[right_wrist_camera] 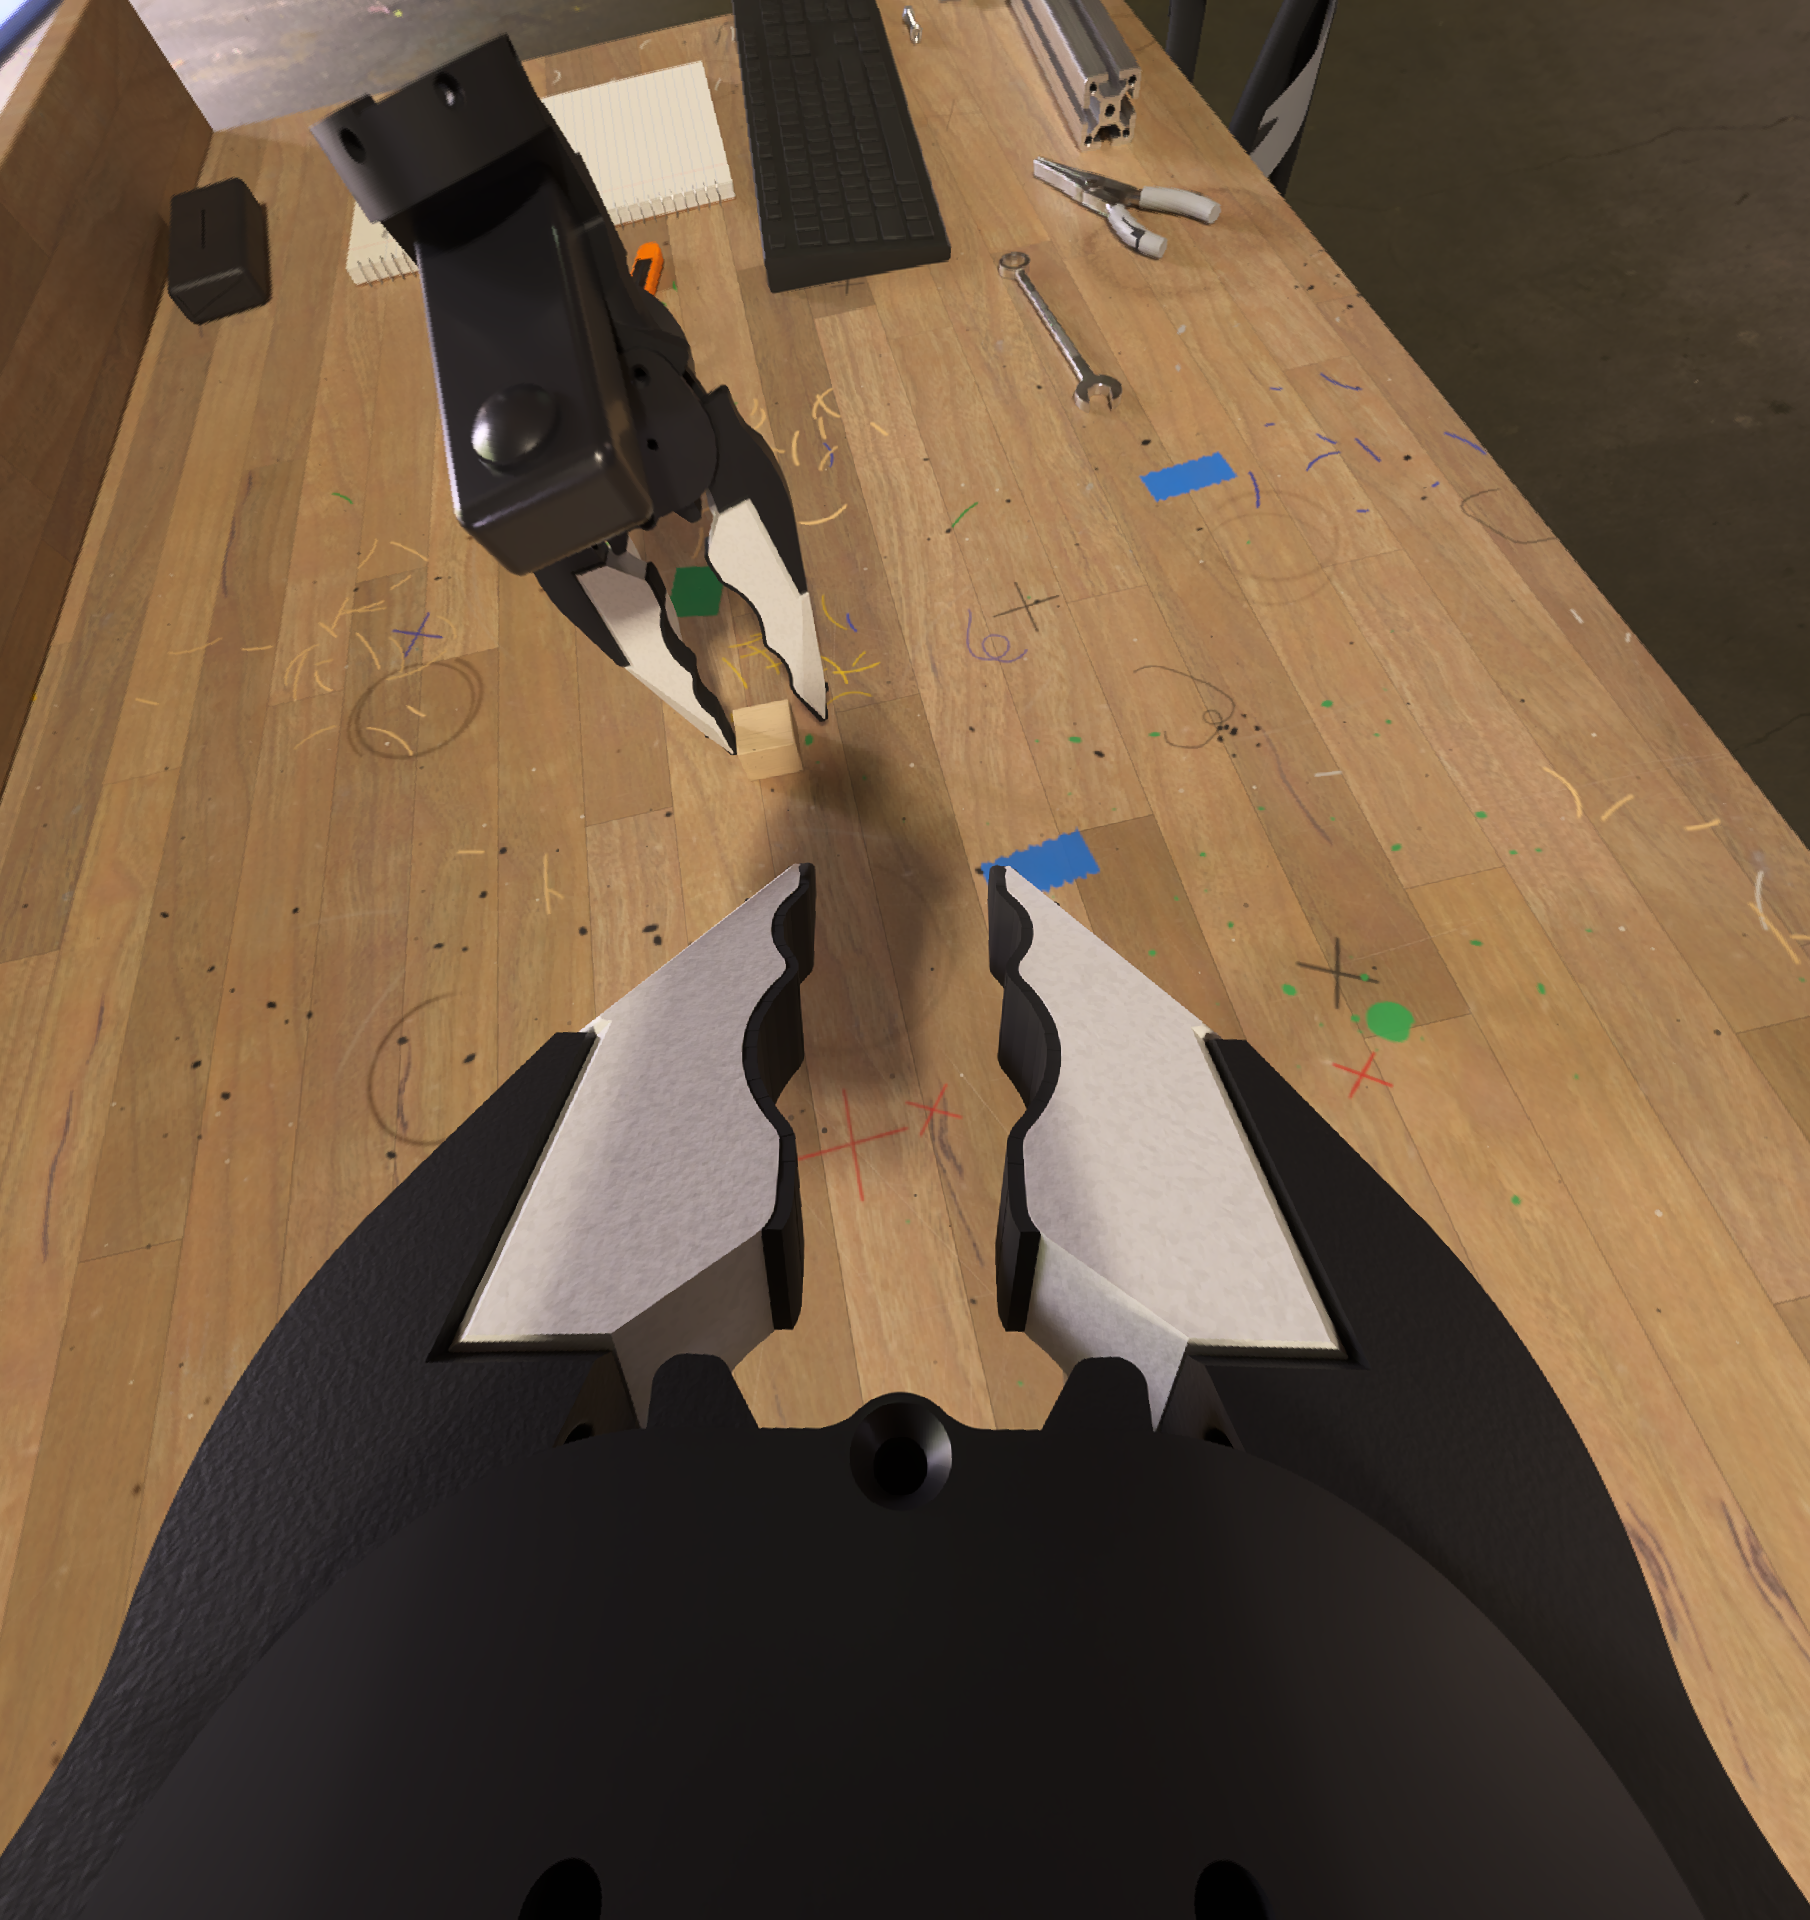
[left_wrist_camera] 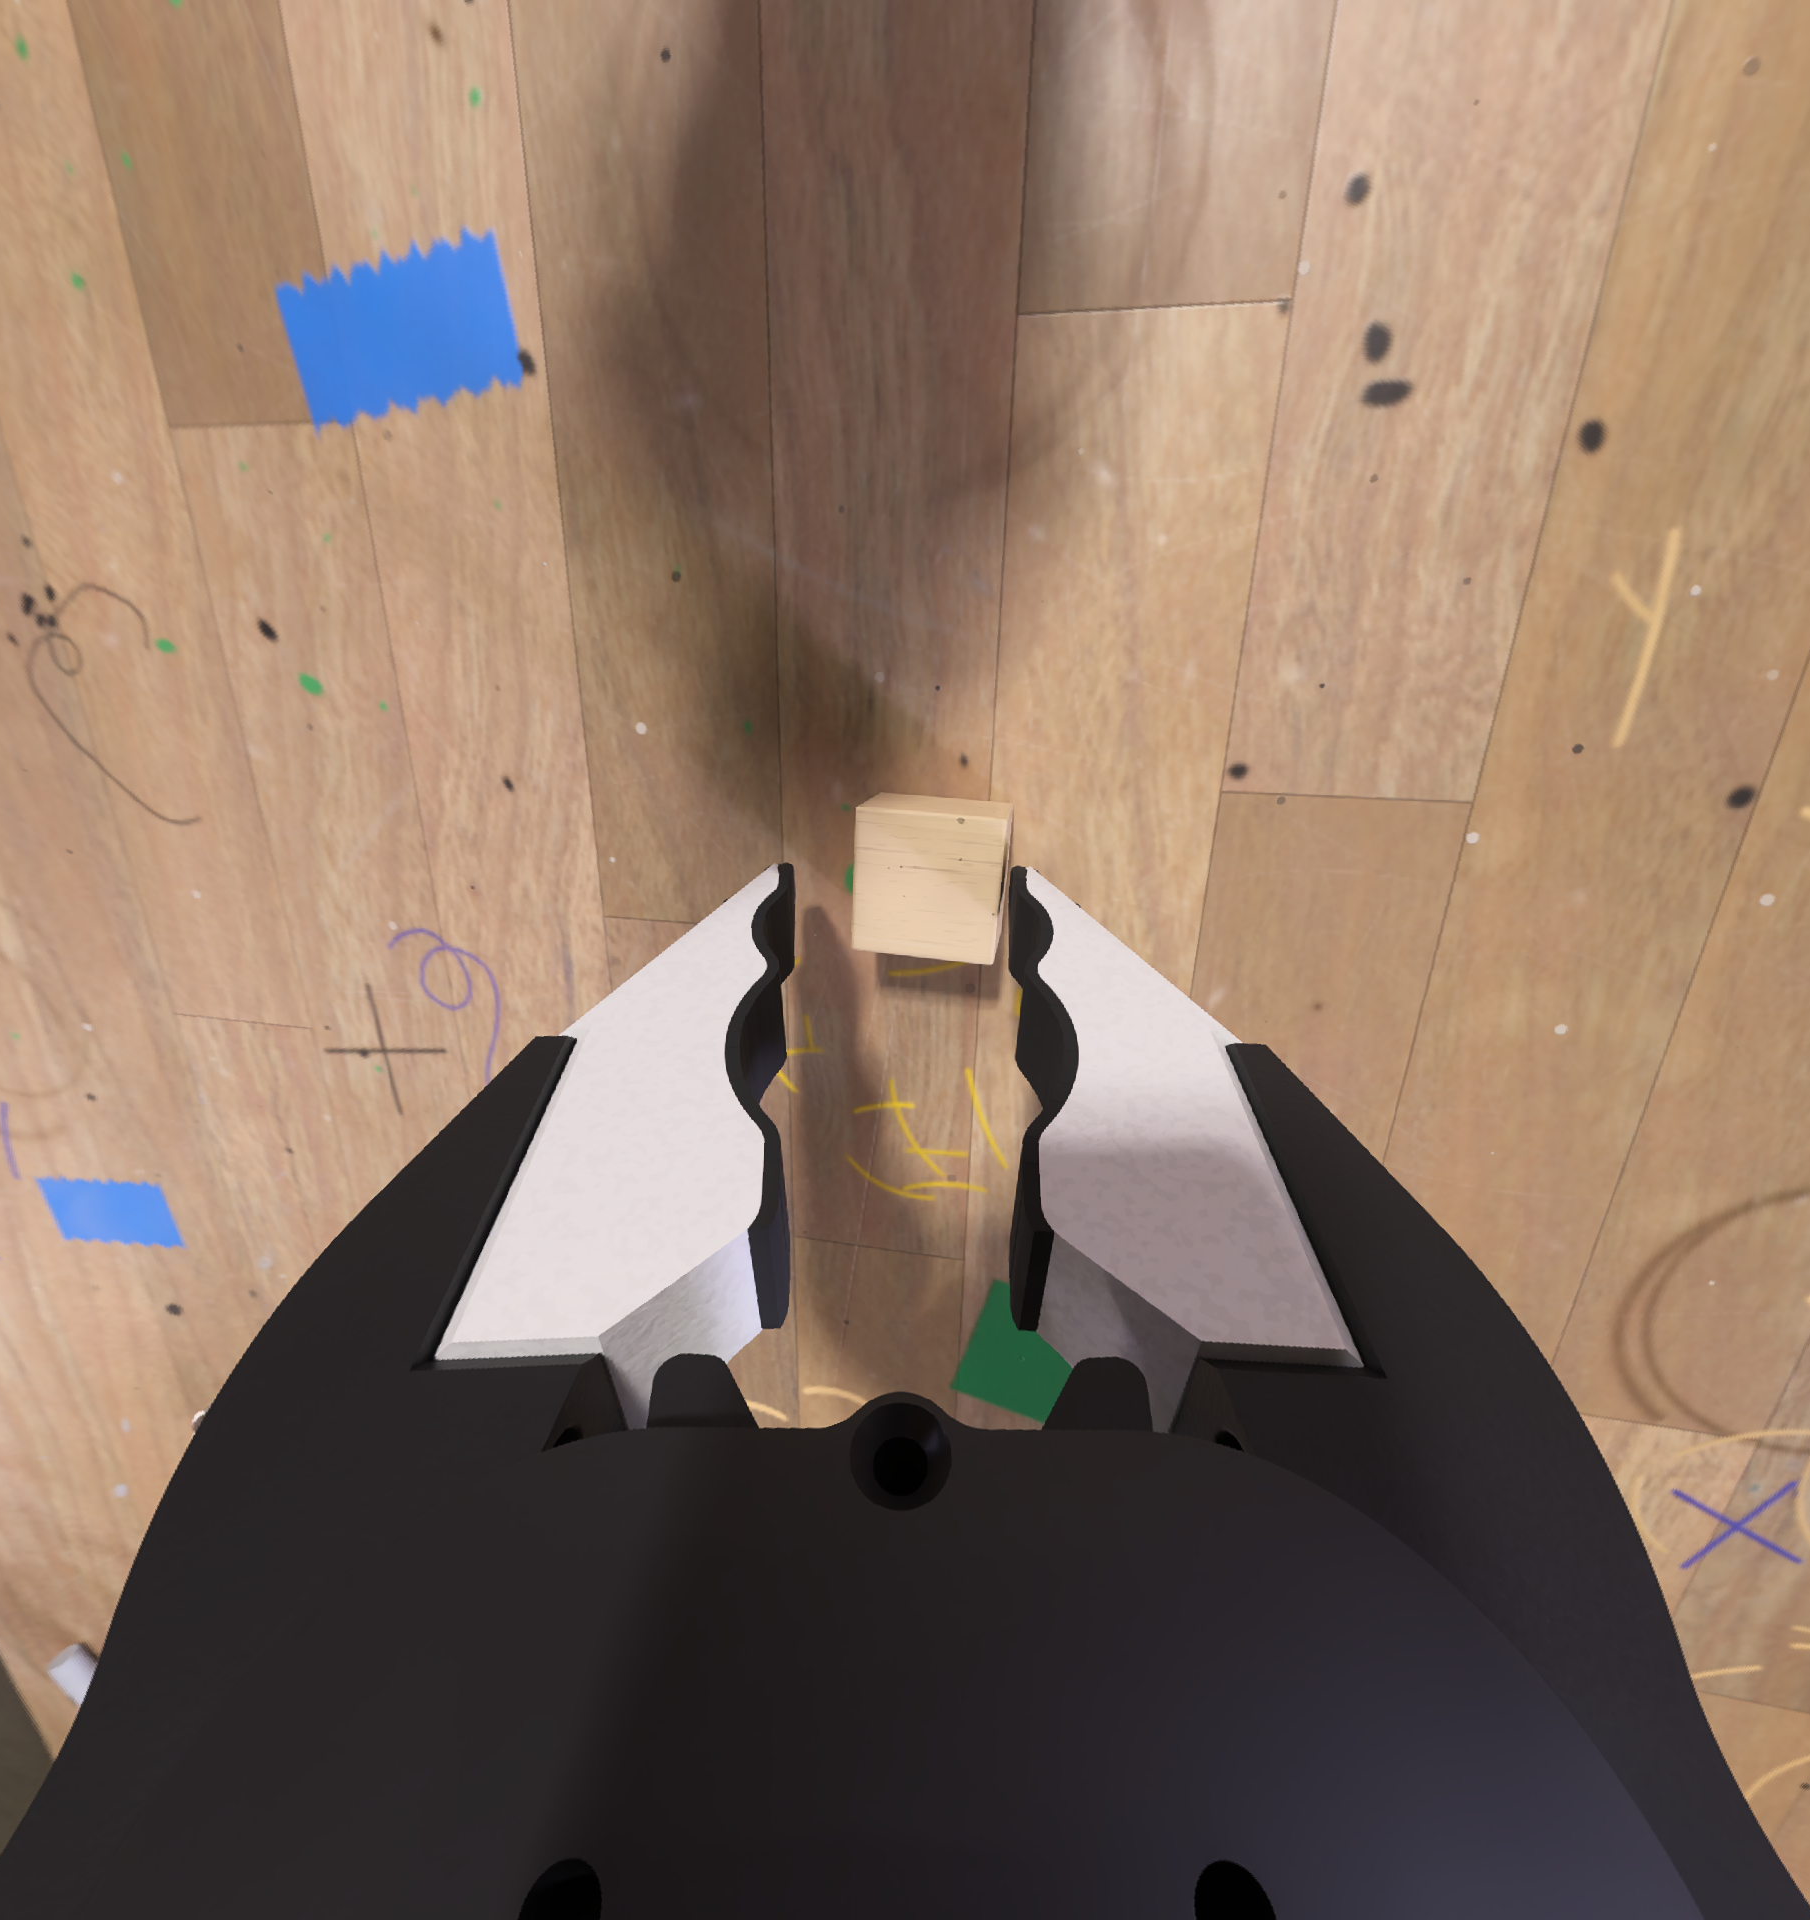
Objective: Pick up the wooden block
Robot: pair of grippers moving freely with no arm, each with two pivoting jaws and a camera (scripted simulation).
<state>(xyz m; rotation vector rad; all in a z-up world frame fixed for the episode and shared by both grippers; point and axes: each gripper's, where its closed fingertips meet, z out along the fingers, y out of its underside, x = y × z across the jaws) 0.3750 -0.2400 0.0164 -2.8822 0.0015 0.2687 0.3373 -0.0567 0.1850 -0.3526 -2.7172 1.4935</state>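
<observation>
A small pale wooden block (left_wrist_camera: 930, 878) sits on the wooden workbench (left_wrist_camera: 1400, 623). My left gripper (left_wrist_camera: 901, 883) is open and angled down at it, a fingertip on each side. The right fingertip (left_wrist_camera: 1020, 904) is at the block's side and a gap shows on the left. In the right wrist view the block (right_wrist_camera: 771, 753) sits between the left gripper's (right_wrist_camera: 773, 722) tips. My right gripper (right_wrist_camera: 899, 883) is open and empty, hovering over bare bench a little short of the block.
A green block (right_wrist_camera: 695, 592) lies behind the wooden one, under the left gripper (left_wrist_camera: 1005, 1351). Farther back lie a keyboard (right_wrist_camera: 839, 135), white ribbed pad (right_wrist_camera: 641, 135), black box (right_wrist_camera: 217, 249), wrench (right_wrist_camera: 1057, 327), pliers (right_wrist_camera: 1129, 203) and metal rail (right_wrist_camera: 1077, 62). A wooden wall (right_wrist_camera: 49, 312) stands left; the bench edge runs right.
</observation>
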